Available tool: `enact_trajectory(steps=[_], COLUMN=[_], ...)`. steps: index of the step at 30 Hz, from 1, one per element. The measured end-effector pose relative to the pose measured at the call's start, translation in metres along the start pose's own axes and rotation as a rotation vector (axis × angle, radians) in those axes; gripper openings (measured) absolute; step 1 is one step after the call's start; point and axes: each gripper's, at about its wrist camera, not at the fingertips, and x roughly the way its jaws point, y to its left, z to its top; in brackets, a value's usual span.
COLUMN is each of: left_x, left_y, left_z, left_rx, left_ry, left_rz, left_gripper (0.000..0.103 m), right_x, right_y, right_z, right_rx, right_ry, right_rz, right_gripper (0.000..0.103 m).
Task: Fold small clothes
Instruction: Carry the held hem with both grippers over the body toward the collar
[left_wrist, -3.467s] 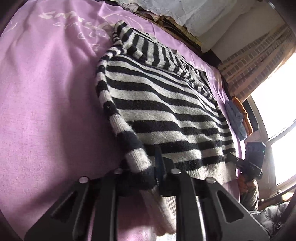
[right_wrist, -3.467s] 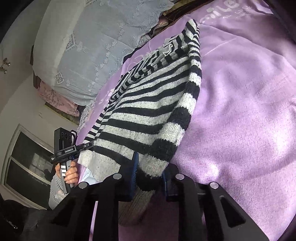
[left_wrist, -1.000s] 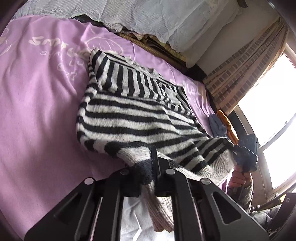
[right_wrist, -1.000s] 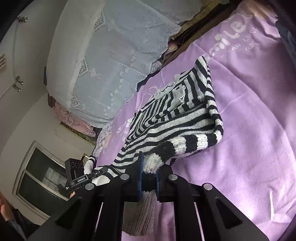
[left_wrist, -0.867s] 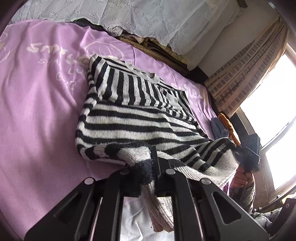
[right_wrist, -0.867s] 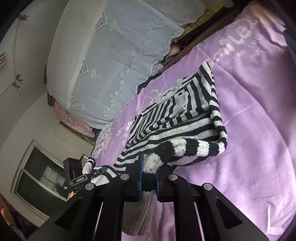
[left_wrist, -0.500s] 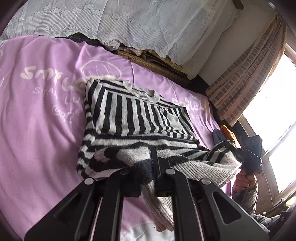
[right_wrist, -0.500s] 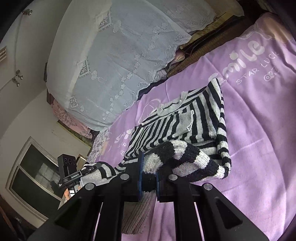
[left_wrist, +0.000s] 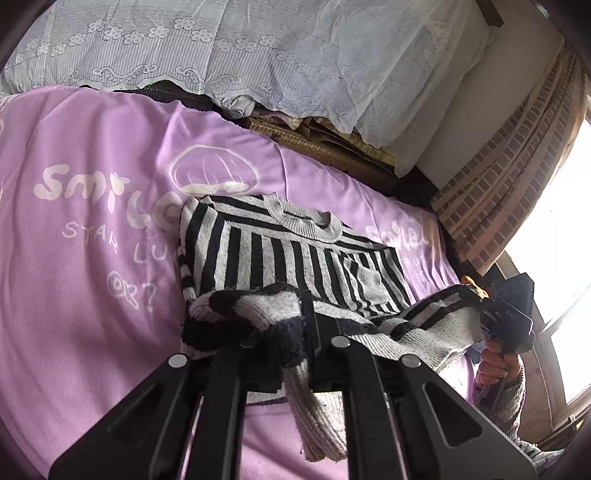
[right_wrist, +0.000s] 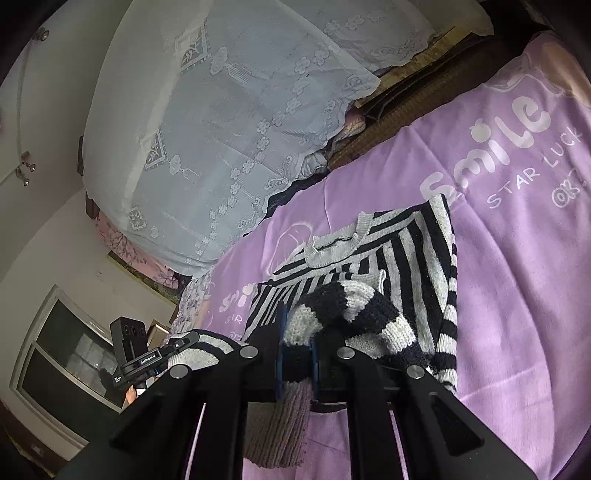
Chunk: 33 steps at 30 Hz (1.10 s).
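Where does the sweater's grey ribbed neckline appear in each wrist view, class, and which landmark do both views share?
Left wrist: grey ribbed neckline sits just above centre, at the far end of the striped sweater.
Right wrist: it lies at centre, slightly left.
Shared landmark: the white "smile" lettering on the purple sheet.

"Smile STAR LUCK" on purple blanket (right_wrist: 517, 258)

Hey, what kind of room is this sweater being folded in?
Most likely a bedroom: the striped sweater lies on a purple printed bedsheet, a lace-covered stack of bedding sits behind it, and a curtained window is alongside.
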Motion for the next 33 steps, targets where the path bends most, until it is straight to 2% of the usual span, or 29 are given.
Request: enact_trajectory(steps=[12, 21, 27, 33], left_x=[0.024, 0.061, 0.087, 0.117], left_y=[0.010, 0.030, 0.041, 0.063], left_z=[0.041, 0.066, 0.072, 0.057], left_rx=[-0.052, -0.120, -0.150, -0.186], left_ry=[-0.052, -0.062, -0.062, -0.021], left_rz=[-0.018, -0.022, 0.000, 0.050], left_gripper=[0.007, 0.007, 0.007, 0.011], right_x=[0.029, 0.055, 0.073, 0.094], right_y=[-0.021, -0.042, -0.062, -0.101], right_z=[0.034, 0.056, 0.065, 0.056], right_rx=[0.061, 0.117, 0.170, 0.249], right_ry=[-0.015, -0.026, -0.027, 0.000], right_rz=[0.002, -0.016, -0.039, -0.089], right_gripper=[0.011, 0.011, 0.011, 0.012])
